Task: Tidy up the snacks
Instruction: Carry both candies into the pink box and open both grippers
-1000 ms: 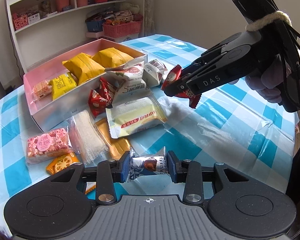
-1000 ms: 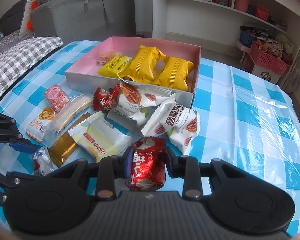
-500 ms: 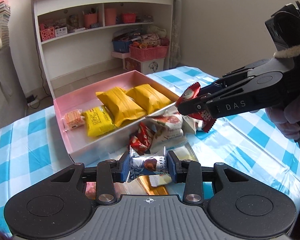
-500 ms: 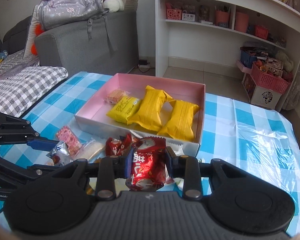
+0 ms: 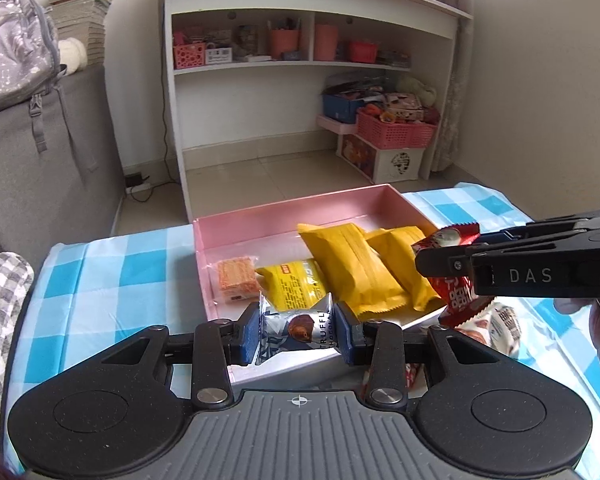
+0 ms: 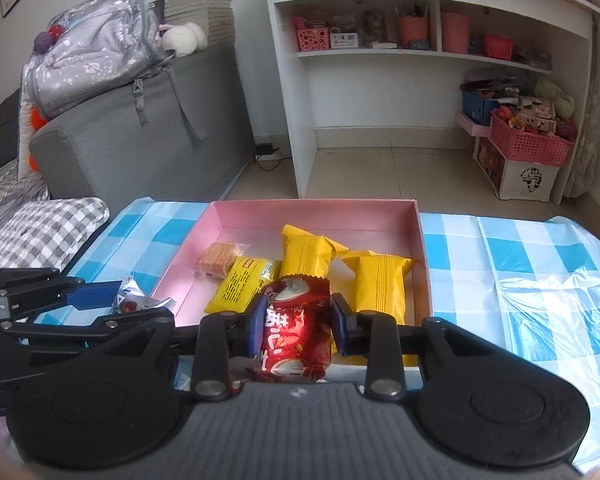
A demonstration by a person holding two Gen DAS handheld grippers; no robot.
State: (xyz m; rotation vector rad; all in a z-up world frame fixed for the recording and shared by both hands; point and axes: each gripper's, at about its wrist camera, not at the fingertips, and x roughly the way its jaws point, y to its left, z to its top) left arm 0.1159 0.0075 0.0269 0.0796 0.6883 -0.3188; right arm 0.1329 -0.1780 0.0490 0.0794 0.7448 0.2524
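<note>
Hovering low in the left wrist frame, the left gripper (image 5: 297, 330) is clamped on a silver truffle chocolate (image 5: 296, 326) over the near edge of the pink box (image 5: 284, 216). At the right edge of that frame, the right gripper (image 5: 436, 262) pinches a red snack packet (image 5: 456, 296); its own view shows the same red snack packet (image 6: 296, 328) squeezed at lower centre. Two big yellow packs (image 6: 306, 254), a smaller yellow bar (image 6: 242, 284) and an orange wafer (image 6: 217, 259) lie inside the box on the blue checked tablecloth (image 6: 520, 248).

Left claw (image 5: 296, 330) and right claw (image 6: 296, 326) both clamped, angled downward.
</note>
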